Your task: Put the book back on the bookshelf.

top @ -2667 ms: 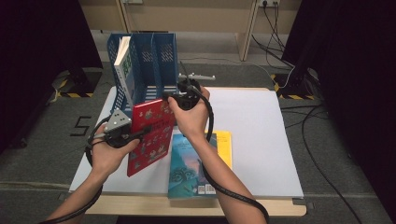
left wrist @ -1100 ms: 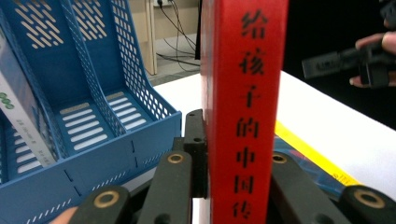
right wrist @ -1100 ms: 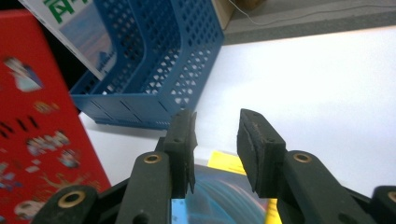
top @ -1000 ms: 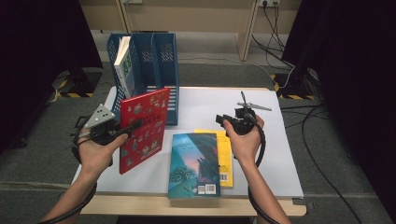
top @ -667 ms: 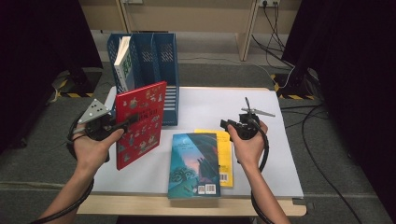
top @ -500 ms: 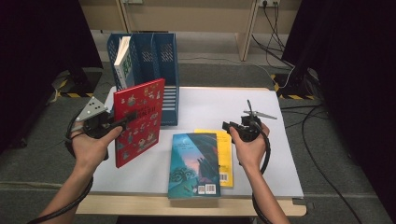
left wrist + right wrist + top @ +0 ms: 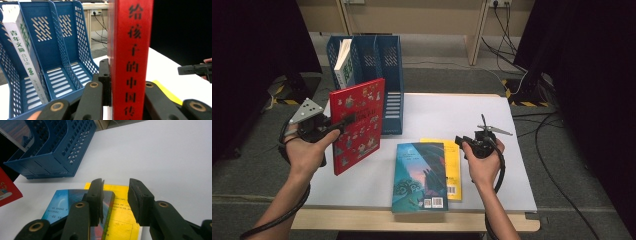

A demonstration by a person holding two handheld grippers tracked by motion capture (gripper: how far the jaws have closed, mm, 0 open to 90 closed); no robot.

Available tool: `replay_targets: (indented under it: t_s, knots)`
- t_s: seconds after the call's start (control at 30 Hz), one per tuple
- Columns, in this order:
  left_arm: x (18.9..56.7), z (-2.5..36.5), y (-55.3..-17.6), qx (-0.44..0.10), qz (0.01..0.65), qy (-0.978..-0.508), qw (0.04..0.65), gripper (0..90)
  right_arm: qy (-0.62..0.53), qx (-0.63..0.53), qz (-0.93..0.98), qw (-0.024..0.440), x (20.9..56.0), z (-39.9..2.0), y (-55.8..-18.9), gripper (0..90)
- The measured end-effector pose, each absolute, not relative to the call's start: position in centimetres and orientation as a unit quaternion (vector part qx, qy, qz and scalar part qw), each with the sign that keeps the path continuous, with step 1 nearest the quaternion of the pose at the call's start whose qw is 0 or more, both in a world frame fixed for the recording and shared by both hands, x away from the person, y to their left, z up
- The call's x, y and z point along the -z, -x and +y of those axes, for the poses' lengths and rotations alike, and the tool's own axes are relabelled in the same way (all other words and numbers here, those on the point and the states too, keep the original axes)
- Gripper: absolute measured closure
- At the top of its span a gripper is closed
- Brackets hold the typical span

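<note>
My left gripper (image 7: 346,120) is shut on a red book (image 7: 359,122) and holds it upright above the table's left side, just in front of the blue file rack (image 7: 384,65). In the left gripper view the red spine (image 7: 130,62) stands clamped between the jaws of that gripper (image 7: 125,82). My right gripper (image 7: 460,140) hovers low over the yellow book (image 7: 452,165), which lies under a teal book (image 7: 419,172). Its jaws (image 7: 116,192) stand open and have just been opening a little, with nothing between them.
The rack (image 7: 57,50) has three slots; a white and green book (image 7: 343,62) leans in the left one. The white table (image 7: 452,115) has bare room at the right and back. Cables run on the floor beyond the right edge.
The right gripper has left the red book, moved to the right and sunk a little over the yellow book. The left hand has tipped the red book upright and drawn it leftward.
</note>
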State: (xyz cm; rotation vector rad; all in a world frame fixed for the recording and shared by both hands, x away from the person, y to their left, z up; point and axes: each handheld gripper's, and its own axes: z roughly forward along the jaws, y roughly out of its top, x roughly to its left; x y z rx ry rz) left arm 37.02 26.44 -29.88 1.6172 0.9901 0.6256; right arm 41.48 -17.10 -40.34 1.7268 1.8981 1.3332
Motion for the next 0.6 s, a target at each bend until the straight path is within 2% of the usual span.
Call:
replay_targets:
  t_s: [0.6]
  knots:
    - [28.7, 27.1, -38.0, -0.285, 0.423, -0.670, 0.540, 79.2, -0.601, -0.453, 0.644, 0.136, 42.1, -17.9, -40.6, 62.9]
